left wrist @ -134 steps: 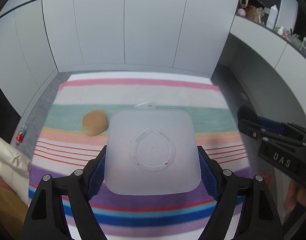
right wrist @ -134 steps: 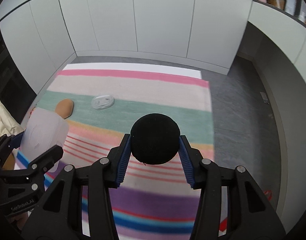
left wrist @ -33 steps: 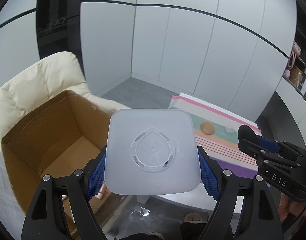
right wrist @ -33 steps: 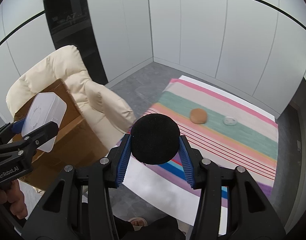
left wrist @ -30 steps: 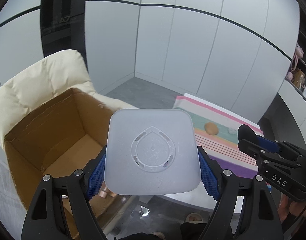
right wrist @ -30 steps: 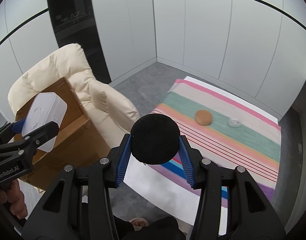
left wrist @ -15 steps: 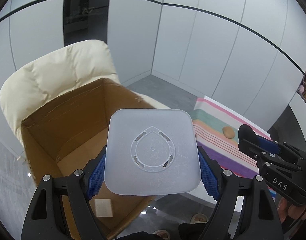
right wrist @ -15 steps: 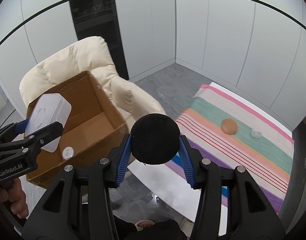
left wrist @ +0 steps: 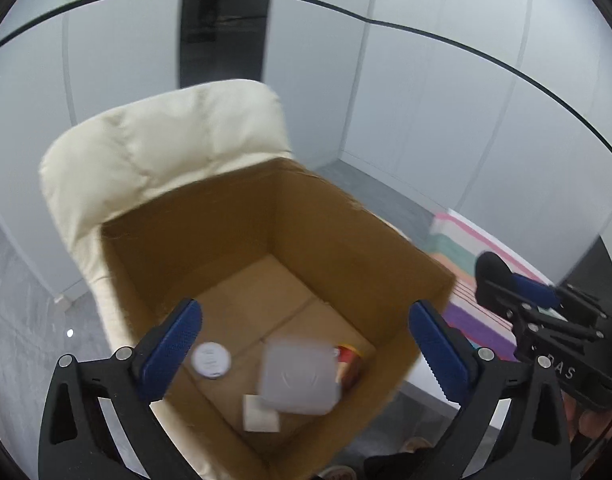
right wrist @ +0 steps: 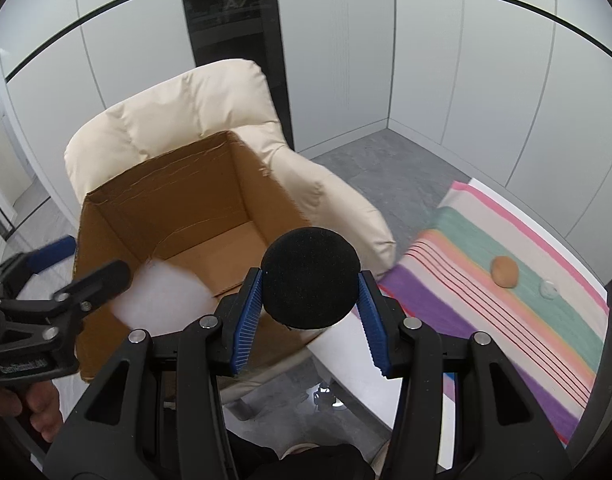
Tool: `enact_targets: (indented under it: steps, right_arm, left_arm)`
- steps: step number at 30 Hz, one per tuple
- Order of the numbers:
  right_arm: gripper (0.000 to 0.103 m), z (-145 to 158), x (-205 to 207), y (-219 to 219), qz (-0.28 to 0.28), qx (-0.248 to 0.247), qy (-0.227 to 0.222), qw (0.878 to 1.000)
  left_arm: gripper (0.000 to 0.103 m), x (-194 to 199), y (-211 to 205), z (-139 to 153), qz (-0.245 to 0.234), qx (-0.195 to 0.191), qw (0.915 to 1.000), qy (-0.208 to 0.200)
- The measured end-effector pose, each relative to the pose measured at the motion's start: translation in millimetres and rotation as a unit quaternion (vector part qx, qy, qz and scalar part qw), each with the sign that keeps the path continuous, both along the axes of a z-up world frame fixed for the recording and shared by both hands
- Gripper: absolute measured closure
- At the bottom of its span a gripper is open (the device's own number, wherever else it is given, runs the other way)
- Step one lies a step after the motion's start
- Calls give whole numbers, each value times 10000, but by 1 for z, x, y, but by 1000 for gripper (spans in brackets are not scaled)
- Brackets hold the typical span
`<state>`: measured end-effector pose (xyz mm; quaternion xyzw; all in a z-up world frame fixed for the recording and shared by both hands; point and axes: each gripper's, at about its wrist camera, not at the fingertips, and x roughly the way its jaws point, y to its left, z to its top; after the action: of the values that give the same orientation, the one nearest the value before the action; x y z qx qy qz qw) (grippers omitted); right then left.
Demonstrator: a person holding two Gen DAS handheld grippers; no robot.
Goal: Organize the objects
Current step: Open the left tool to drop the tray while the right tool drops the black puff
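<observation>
The left gripper (left wrist: 305, 344) hangs over the cardboard box (left wrist: 346, 240) with its jaws opening wide and nothing between the blue pads (left wrist: 172, 344). The frosted square container (left wrist: 300, 376) is below them, blurred, inside the box (whether it has landed or is mid-fall cannot be told), beside a small white round lid (left wrist: 211, 360), a white card and something red. Half a second ago that container sat clamped between these pads above the box, so the release is the change: one object is now put away.

The right gripper (right wrist: 309, 320) is clamped on the black foam ball (right wrist: 311, 278), as in the earlier frames, just beside the box's near wall, above the cream armchair (right wrist: 178, 120) that holds the box. Its drop is probably next.

On the striped cloth (right wrist: 546, 320), well apart, a tan rounded object (right wrist: 505, 272) and a small clear piece (right wrist: 548, 289) are not yet collected.
</observation>
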<state>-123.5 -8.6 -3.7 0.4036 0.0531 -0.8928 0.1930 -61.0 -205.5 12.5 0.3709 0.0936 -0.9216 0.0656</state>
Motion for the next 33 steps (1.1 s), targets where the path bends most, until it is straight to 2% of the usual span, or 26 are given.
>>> enact_targets:
  steps: [3, 19, 21, 23, 25, 29, 33]
  right_arm:
    - [54, -2, 0, -13, 105, 4, -27, 9999]
    - [52, -10, 5, -96, 732, 99, -120, 9972]
    - [46, -11, 6, -103, 773, 96, -115, 9969]
    - [27, -10, 6, -109, 760, 118, -70, 9970]
    - [13, -8, 8, -110, 688, 126, 42, 9975]
    - [3, -6, 7, -108, 567, 134, 116, 9982]
    - [0, -8, 0, -99, 365, 77, 6, 9993]
  left_arm:
    - [0, 5, -17, -2, 195, 74, 9997, -131]
    - [0, 36, -90, -4, 804, 49, 9966, -150]
    - [0, 39, -94, -3, 857, 40, 9962, -156]
    - [0, 41, -98, -4, 899, 36, 9958, -161]
    - [0, 42, -100, -5, 932, 39, 9955, -171]
    - [0, 41, -101, -5, 942, 34, 9954, -173]
    - [0, 39, -97, -5, 933, 52, 9954, -202]
